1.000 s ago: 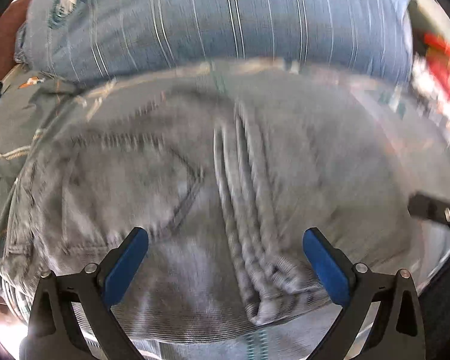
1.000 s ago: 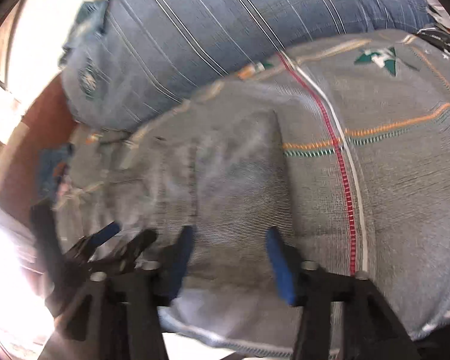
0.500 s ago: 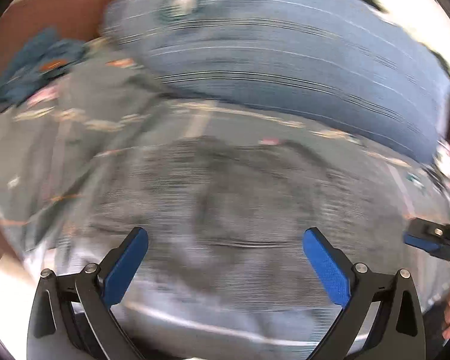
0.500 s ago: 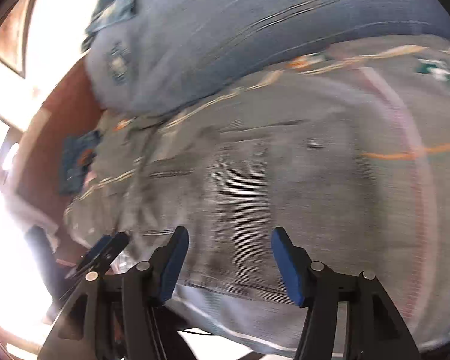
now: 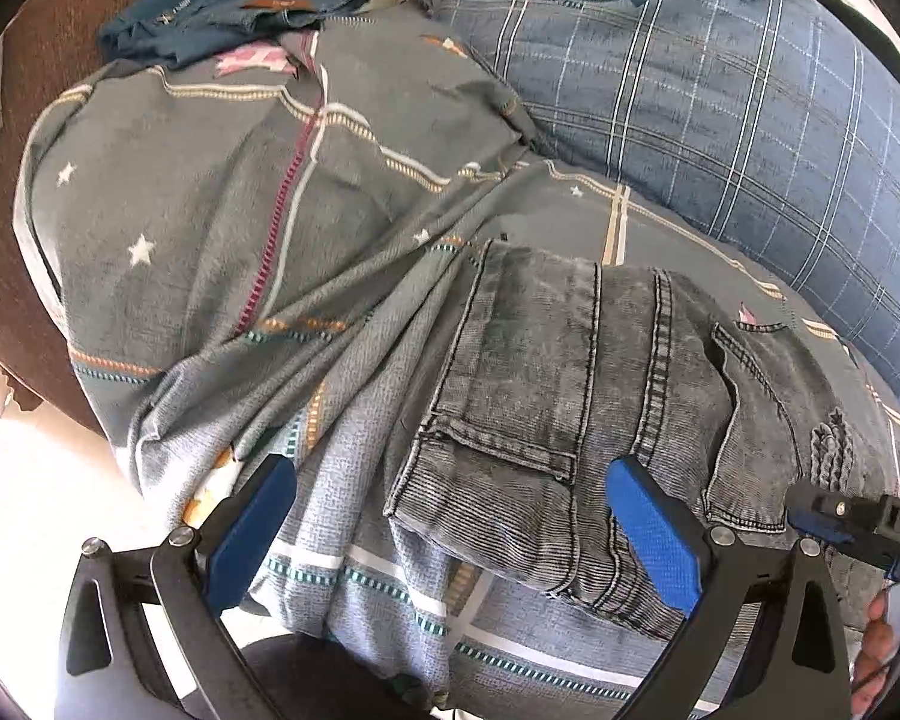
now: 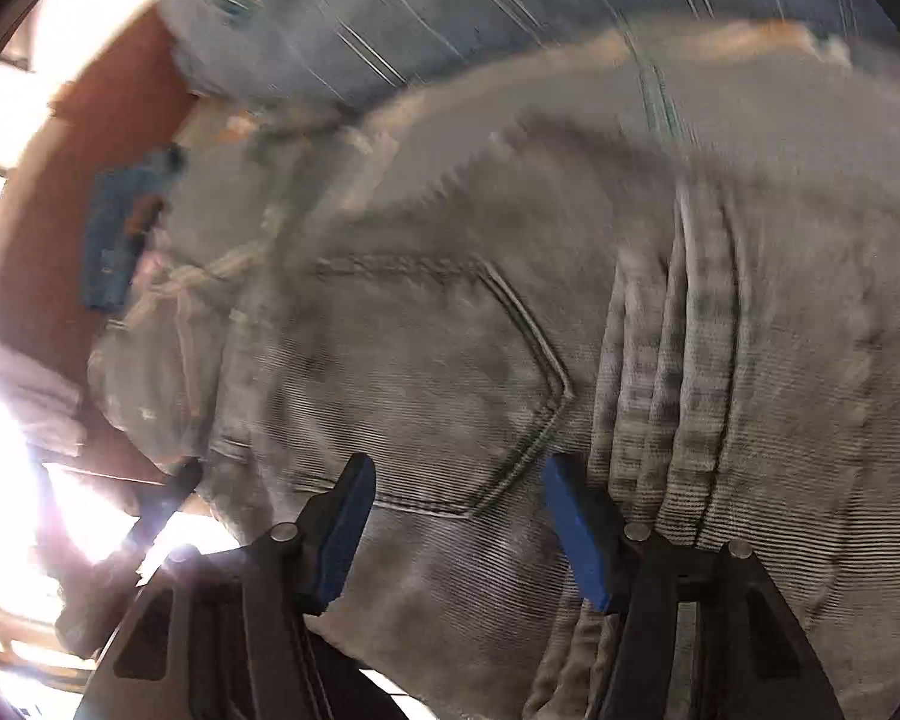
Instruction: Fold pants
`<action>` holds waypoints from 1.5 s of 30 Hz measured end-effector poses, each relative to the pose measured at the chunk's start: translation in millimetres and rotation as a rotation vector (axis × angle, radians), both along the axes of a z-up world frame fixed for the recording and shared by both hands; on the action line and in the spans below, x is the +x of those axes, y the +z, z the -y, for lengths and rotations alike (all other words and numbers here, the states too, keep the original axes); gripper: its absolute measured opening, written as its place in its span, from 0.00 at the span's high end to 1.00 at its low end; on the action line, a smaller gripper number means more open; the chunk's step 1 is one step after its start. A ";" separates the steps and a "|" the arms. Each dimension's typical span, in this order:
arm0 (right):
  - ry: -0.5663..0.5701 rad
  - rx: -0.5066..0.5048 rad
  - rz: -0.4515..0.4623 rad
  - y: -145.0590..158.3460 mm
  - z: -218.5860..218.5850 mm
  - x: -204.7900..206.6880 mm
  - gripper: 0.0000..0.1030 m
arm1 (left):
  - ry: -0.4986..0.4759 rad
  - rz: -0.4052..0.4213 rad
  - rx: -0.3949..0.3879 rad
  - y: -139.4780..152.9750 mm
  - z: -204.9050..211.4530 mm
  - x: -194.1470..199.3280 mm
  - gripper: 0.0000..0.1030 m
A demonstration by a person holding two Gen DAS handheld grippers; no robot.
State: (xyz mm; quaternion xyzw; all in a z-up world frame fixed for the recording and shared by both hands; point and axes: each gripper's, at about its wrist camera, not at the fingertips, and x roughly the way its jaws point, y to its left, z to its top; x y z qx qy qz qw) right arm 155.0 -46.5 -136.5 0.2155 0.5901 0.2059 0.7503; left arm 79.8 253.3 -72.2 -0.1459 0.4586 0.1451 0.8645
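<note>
Here, bedsheet [image 5: 222, 192]: grey woven cotton with stars and stitched stripes, rumpled into long creases, filling the left and middle of the left wrist view.
Pillow [image 5: 720, 96]: plump, blue checked cloth with a round crest print, upper right.
Pants [image 5: 600, 396]: grey washed denim folded into a thick rectangular bundle, heavy seams and pocket flap showing, lying on the bedsheet at lower right; in the blurred right wrist view they fill the centre [image 6: 510, 360].
Blue garment [image 5: 222, 6]: crumpled dark denim, upper left.
Left gripper [image 5: 456, 534]: blue ribbed pads spread wide, empty, over the bundle's near edge.
Right gripper [image 6: 456, 528]: fingers parted, nothing clamped, just above the pocket.
</note>
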 end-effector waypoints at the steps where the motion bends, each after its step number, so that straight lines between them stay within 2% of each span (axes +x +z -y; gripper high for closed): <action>1: -0.001 -0.002 -0.013 1.4 -0.1 1.0 0.38 | -0.003 -0.008 -0.007 -3.3 -0.6 1.2 0.00; 3: -0.002 -0.023 -0.016 7.4 -2.2 1.9 0.38 | 0.001 -0.011 -0.014 -3.5 -2.8 1.9 0.00; 4: 0.001 -0.021 0.012 15.2 -4.1 1.3 0.38 | 0.000 -0.013 -0.024 -3.9 -3.6 2.0 0.00; 7: 0.009 -0.016 0.037 22.5 -17.7 10.3 0.37 | 0.041 0.034 -0.117 -4.3 -18.1 -6.5 0.00; 9: 0.018 -0.090 -0.008 6.4 -23.8 18.8 0.29 | 0.067 0.059 -0.211 -6.9 -29.8 -12.1 0.00; 10: 0.018 -0.078 -0.013 -2.1 -24.6 21.4 0.27 | 0.073 0.067 -0.302 -11.1 -39.7 -13.4 0.00; 11: 0.019 -0.057 -0.002 0.9 -27.0 22.2 0.21 | 0.073 0.066 -0.359 -14.3 -44.8 -14.7 0.00; 12: 0.028 -0.064 -0.002 3.4 -30.3 22.2 0.19 | 0.072 0.057 -0.436 -19.2 -52.8 -15.0 0.00; 14: 0.053 -0.102 0.009 2.8 -38.4 22.5 0.19 | 0.075 0.056 -0.507 -24.5 -63.1 -17.1 0.00; 16: 0.059 -0.103 0.022 2.8 -41.1 20.8 0.17 | 0.097 0.041 -0.518 -27.4 -65.5 -17.4 0.00; 20: 0.047 -0.075 0.021 2.2 -48.1 22.0 0.14 | 0.085 0.008 -0.628 -40.3 -62.7 -6.3 0.01; 22: 0.052 -0.068 0.023 2.1 -43.8 21.3 0.14 | 0.068 0.016 -0.652 -42.4 -58.4 0.7 0.01; 24: 0.052 -0.053 0.024 3.8 -33.0 19.8 0.14 | 0.098 -0.012 -0.682 -51.0 -57.5 3.5 0.01; 25: 0.052 -0.047 0.024 2.8 -29.2 18.8 0.14 | 0.105 -0.009 -0.703 -54.6 -58.0 4.3 0.07; 26: 0.054 -0.042 0.026 2.9 -28.1 18.7 0.14 | 0.107 -0.002 -0.701 -55.3 -58.3 6.0 0.11; 28: 0.058 -0.038 0.030 2.4 -26.7 17.6 0.14 | 0.091 0.001 -0.702 -54.5 -57.3 7.3 0.33; 32: 0.063 -0.035 0.035 2.4 -24.9 16.4 0.14 | 0.102 -0.005 -0.735 -61.7 -61.6 8.4 0.35; 35: 0.067 -0.025 0.040 3.0 -21.2 15.0 0.14 | 0.106 0.001 -0.719 -57.3 -61.2 8.5 0.35; 38: 0.070 -0.023 0.043 2.9 -21.0 15.0 0.14 | 0.105 -0.005 -0.656 -52.2 -59.7 9.0 0.52; 40: 0.071 -0.023 0.044 3.0 -20.5 14.4 0.14 | 0.087 -0.012 -0.623 -51.8 -56.8 12.1 0.72; 42: 0.073 -0.024 0.046 3.5 -20.1 13.8 0.14 | 0.083 -0.016 -0.598 -51.2 -57.2 11.6 0.79; 45: 0.075 -0.023 0.043 3.9 -19.7 14.0 0.14 | 0.080 -0.011 -0.557 -44.9 -54.1 10.5 0.82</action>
